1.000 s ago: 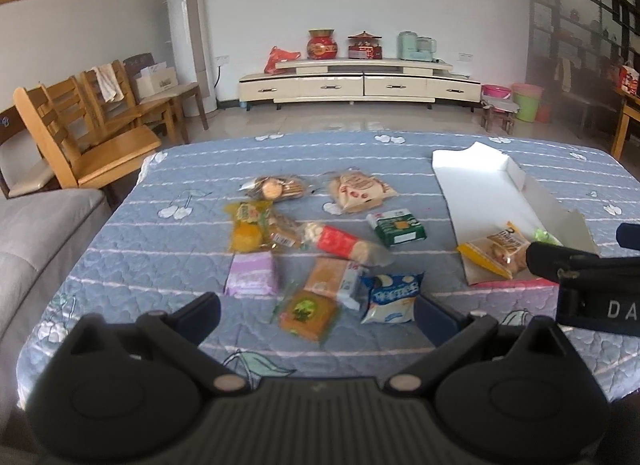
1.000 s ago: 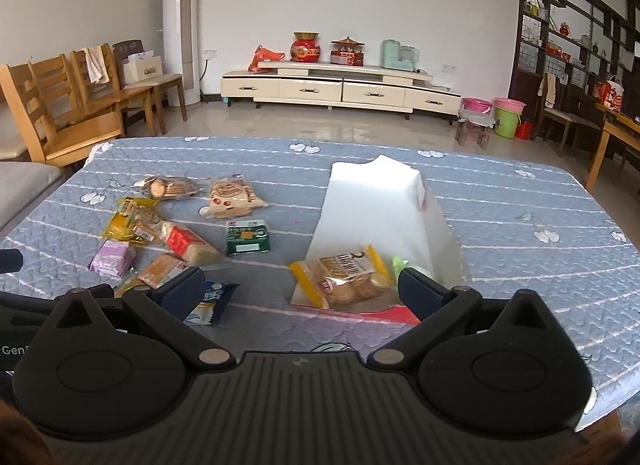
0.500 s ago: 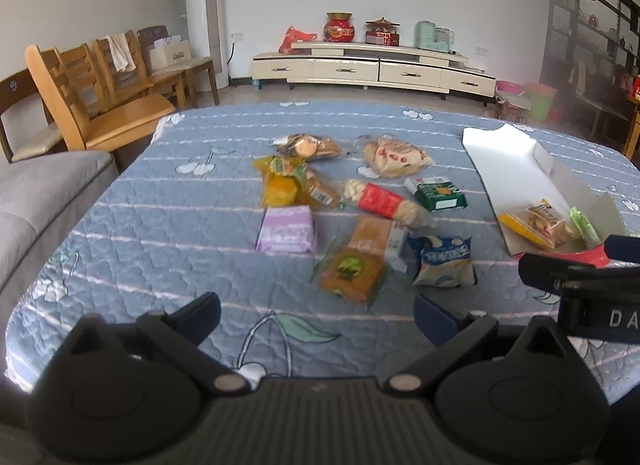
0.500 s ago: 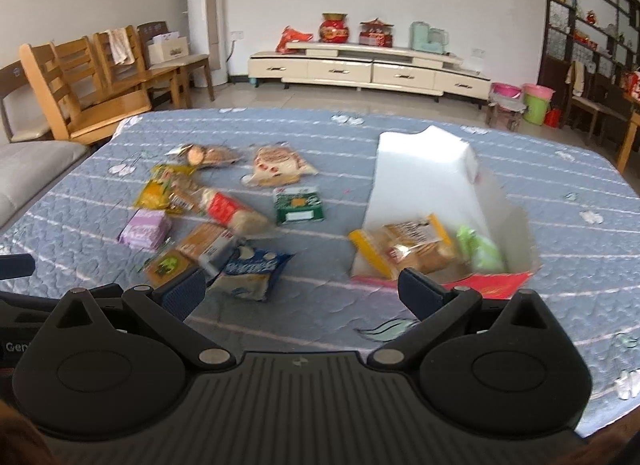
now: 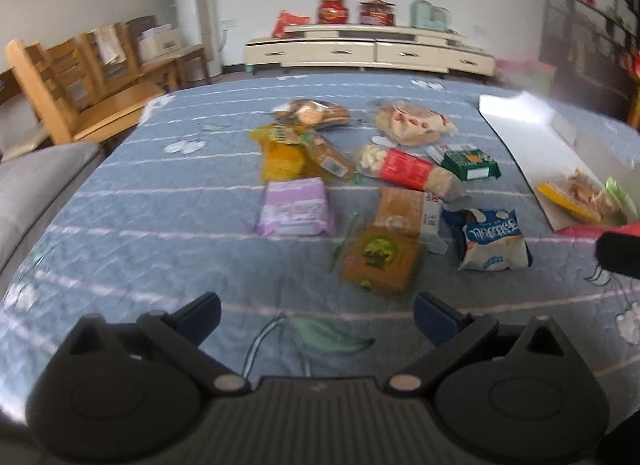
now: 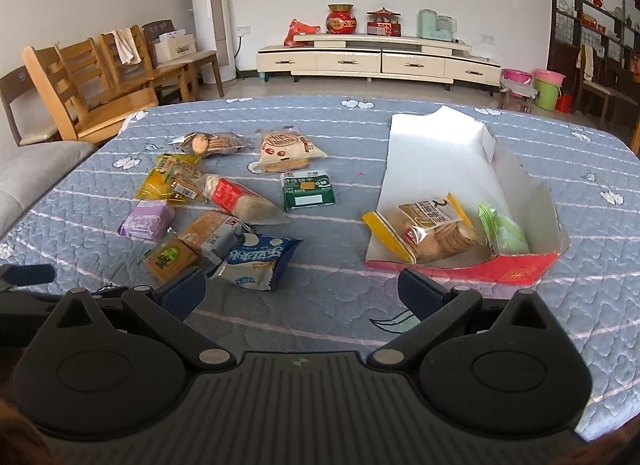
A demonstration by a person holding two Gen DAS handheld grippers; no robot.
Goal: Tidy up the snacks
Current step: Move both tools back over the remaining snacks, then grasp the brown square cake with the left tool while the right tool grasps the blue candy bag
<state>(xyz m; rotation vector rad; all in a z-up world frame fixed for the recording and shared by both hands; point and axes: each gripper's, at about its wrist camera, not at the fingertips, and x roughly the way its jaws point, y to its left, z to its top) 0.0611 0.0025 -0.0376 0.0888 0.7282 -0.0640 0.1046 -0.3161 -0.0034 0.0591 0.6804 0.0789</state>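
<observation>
Several snack packets lie loose on the blue quilted table (image 6: 320, 313): a purple pack (image 5: 295, 207), a brown square pack (image 5: 380, 259), a blue-white bag (image 5: 492, 239), a red-labelled cracker pack (image 5: 404, 167) and a green box (image 5: 470, 163). A white open box with a red front (image 6: 472, 271) holds a yellow cracker bag (image 6: 428, 231) and a green packet (image 6: 502, 231). My left gripper (image 5: 316, 315) is open and empty, just short of the brown pack. My right gripper (image 6: 302, 295) is open and empty, between the blue-white bag (image 6: 256, 259) and the box.
Wooden chairs (image 6: 92, 93) and a grey sofa edge (image 5: 36, 181) stand to the left of the table. A low TV cabinet (image 6: 376, 61) with ornaments runs along the back wall. Plastic buckets (image 6: 548, 87) stand at the right.
Both grippers have moved left and forward over the table, closer to the loose snacks. Both stay open and empty. No snack has moved.
</observation>
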